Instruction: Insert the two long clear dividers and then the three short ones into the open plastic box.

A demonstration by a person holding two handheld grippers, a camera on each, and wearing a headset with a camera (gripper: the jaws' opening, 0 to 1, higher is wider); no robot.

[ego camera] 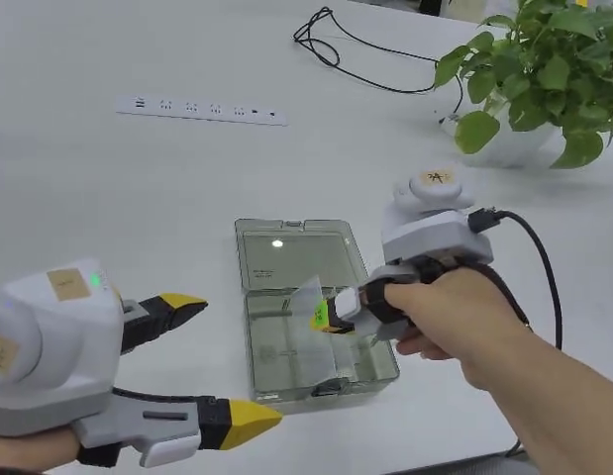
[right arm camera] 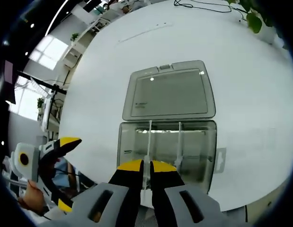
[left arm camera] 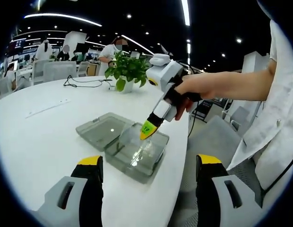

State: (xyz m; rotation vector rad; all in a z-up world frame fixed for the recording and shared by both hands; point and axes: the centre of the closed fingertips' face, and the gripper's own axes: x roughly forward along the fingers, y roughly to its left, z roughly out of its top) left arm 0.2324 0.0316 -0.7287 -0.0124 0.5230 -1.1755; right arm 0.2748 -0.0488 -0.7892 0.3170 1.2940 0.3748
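The clear plastic box (ego camera: 253,368) lies open on the white table, its lid (ego camera: 296,255) flat behind it. My right gripper (ego camera: 328,319) hovers over the box's middle, shut on a clear divider (ego camera: 308,295) that slants down into the box. Along its own jaws the right gripper (right arm camera: 146,165) holds that divider (right arm camera: 149,142) edge-on, and another clear divider (right arm camera: 179,142) stands in the box (right arm camera: 210,156) to its right. My left gripper (ego camera: 232,361) waits open and empty, left of the box. From there the right gripper (left arm camera: 147,131) points down into the box (left arm camera: 137,158).
A white power strip (ego camera: 202,109) lies at the far left. A potted plant (ego camera: 534,69) stands at the back right, with a black cable (ego camera: 365,49) beside it. A small white round device (ego camera: 433,188) sits behind the box. The table's near edge (ego camera: 435,465) runs close.
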